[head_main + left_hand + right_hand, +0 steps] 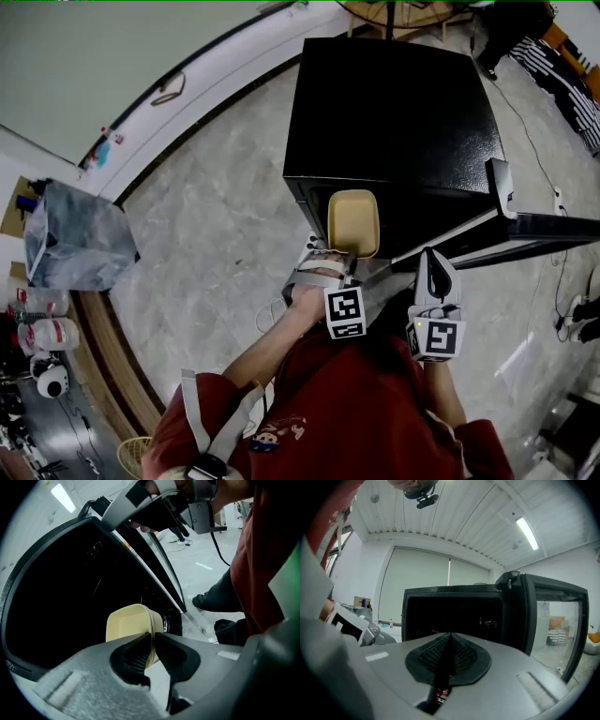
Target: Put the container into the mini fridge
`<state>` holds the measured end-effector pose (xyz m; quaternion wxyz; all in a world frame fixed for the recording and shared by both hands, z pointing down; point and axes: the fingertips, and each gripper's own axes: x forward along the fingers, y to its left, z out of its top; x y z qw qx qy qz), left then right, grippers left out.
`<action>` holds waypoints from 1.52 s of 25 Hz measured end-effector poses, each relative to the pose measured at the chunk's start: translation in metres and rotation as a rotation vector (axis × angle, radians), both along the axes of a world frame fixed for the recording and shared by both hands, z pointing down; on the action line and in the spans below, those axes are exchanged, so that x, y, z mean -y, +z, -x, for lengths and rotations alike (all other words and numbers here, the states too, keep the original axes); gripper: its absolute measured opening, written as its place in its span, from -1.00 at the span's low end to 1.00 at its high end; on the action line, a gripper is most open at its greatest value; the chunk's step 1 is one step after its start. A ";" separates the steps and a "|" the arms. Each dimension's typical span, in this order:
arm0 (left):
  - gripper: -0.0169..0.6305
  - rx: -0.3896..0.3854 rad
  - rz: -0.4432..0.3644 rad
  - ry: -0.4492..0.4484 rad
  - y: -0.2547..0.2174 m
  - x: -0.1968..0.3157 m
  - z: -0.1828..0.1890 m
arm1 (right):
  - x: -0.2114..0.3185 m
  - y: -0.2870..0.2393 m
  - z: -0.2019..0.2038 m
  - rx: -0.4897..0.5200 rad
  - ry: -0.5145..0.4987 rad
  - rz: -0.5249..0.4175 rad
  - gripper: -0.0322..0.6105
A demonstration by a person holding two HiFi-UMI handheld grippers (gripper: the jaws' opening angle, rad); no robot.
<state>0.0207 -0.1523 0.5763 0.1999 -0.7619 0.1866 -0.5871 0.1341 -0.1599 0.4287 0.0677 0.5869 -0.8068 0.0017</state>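
The left tongs are pinching the cream container by its near edge, which runs between the two pads. The container projects straight ahead of the jaw tips and sits at the dark mouth of the mini fridge. It cannot be determined whether its far end has crossed the threshold. The right tongs are pressed together with nothing between them. They point into the same opening, just to the right of the left tongs. The open door stands to the right of the right tongs. The step in hand appears to be insertion. Advance the left tongs along their own axis into the cavity, with the container level, so that the single-edge pinch is not loaded sideways. A grip on one edge only is likely to let the container pivot if its far end strikes a shelf or the frame. Position the right tongs beside or against the door so that it cannot swing back toward the left tongs. Lower the container until its base bears on an inner surface before spreading the jaws. Withdraw the left tongs straight back along the entry line. The interior ahead of both tongs is too dark to show shelves, so approach the resting level slowly.
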 end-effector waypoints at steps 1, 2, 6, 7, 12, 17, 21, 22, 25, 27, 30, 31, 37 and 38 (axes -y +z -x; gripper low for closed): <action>-0.82 0.006 0.004 -0.007 0.003 0.002 -0.001 | 0.000 0.003 -0.002 -0.003 -0.003 0.009 -0.90; -0.82 0.010 0.006 -0.013 0.007 0.005 -0.003 | 0.000 0.006 -0.004 -0.002 -0.005 0.019 -0.90; -0.82 0.026 0.010 -0.032 0.019 0.018 -0.007 | 0.002 0.013 -0.008 0.005 -0.015 0.040 -0.89; -0.82 0.028 0.011 -0.038 0.022 0.021 -0.008 | 0.003 0.014 -0.007 0.005 -0.019 0.043 -0.90; -0.82 0.042 -0.001 -0.076 0.041 0.041 -0.013 | 0.009 0.024 -0.006 -0.015 -0.040 0.057 -0.89; -0.82 0.068 -0.023 -0.087 0.058 0.061 -0.017 | 0.008 0.028 -0.003 -0.011 -0.042 0.074 -0.90; -0.82 0.082 -0.060 -0.076 0.067 0.080 -0.022 | 0.010 0.037 -0.012 -0.018 -0.023 0.103 -0.90; -0.82 0.087 -0.067 -0.074 0.070 0.084 -0.022 | 0.010 0.040 -0.014 -0.027 -0.021 0.105 -0.90; -0.82 0.106 -0.081 -0.066 0.079 0.095 -0.022 | 0.011 0.041 -0.018 -0.030 -0.012 0.103 -0.90; -0.81 0.119 -0.085 -0.063 0.084 0.102 -0.021 | 0.011 0.039 -0.018 -0.022 -0.010 0.107 -0.90; -0.81 0.131 -0.094 -0.059 0.089 0.109 -0.020 | 0.009 0.037 -0.017 -0.019 -0.014 0.110 -0.89; -0.81 0.128 -0.100 -0.060 0.091 0.112 -0.021 | 0.010 0.035 -0.016 -0.012 -0.016 0.112 -0.90; -0.81 0.112 -0.170 -0.052 0.098 0.135 -0.023 | 0.013 0.032 -0.021 -0.003 0.012 0.140 -0.90; -0.81 0.115 -0.176 -0.050 0.097 0.137 -0.023 | 0.012 0.032 -0.021 -0.002 0.012 0.142 -0.90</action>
